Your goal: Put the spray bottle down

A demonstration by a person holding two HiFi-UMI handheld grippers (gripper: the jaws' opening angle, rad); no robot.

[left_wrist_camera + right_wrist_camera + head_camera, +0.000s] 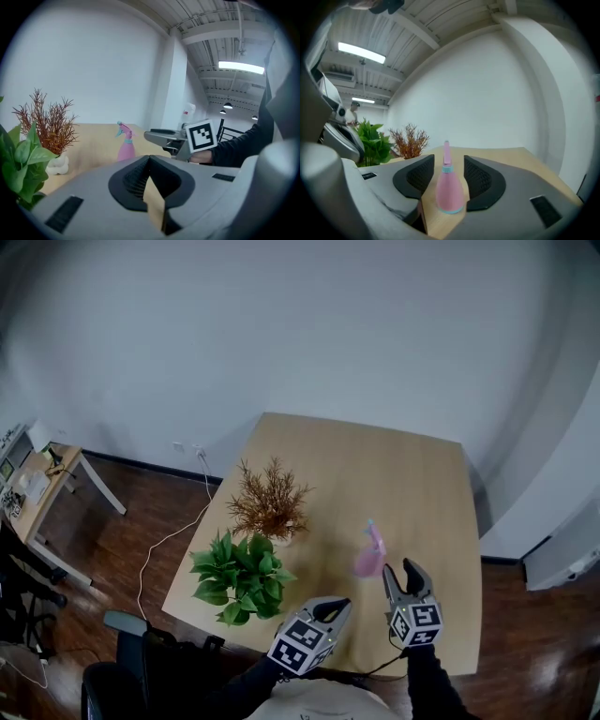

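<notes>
Right gripper view is showing the right gripper (447, 164) standing open, with the bottle (450, 190) sitting upright on the tabletop (511, 157) between the jaws and touching neither. Head view is placing the bottle just past the tips at 11 o'clock. Left gripper (338, 605) is sitting closed and empty, farther off. Backing out toward 6 is looking clear.

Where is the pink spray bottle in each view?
Head view: spray bottle upright on the table, just ahead of the right gripper.
Left gripper view: centre-left, beyond the jaws.
Right gripper view: bottom centre, between the open jaws.
Shared landmark: rust-brown plant, left of the bottle in all three.
</notes>
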